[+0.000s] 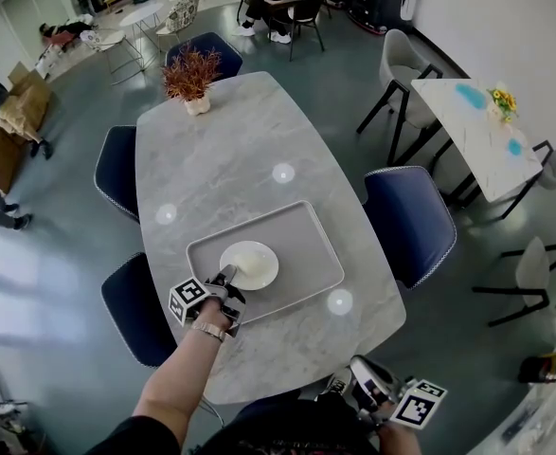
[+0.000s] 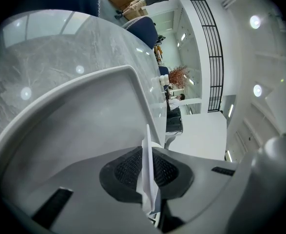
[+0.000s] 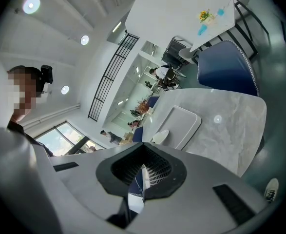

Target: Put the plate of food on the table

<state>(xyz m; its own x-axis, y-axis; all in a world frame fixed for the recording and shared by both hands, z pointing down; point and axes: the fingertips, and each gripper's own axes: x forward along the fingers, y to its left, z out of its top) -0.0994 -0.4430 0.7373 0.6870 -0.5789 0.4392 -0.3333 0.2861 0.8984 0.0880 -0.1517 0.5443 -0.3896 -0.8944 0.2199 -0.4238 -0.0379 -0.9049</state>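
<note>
**Left hand-held gripper clamped on the plate's rim, plate on the tray**

The left hand-held gripper [image 1: 226,280] is closed on the near edge of the white plate [image 1: 252,263]. In its own view the thin rim runs edge-on between the two dark pads, which press on it from either side. The plate is round, so it has no long axis. It extends straight ahead of this gripper's jaws, face up over the tray's floor. Its surface reads as a plain pale cream, and what it carries cannot be made out.

The plate is inside the grey tray [image 1: 301,235], a shallow rectangle with rounded corners and a raised lip. It sits in the end of the tray nearest the left hand-held gripper. The tray's long axis runs from that gripper away and to its right, slightly skewed across the marble table [image 1: 230,150]. The rest of the tray's floor, beyond the plate and to the right, shows only bare grey.

The table's own long axis runs straight away from the gripper. A small pot of reddish dried foliage [image 1: 191,76] stands at the far end.

The right hand-held gripper [image 3: 142,174] hangs low off the table's near edge, well apart from the tray. Its jaws are together with nothing gripped.
</note>
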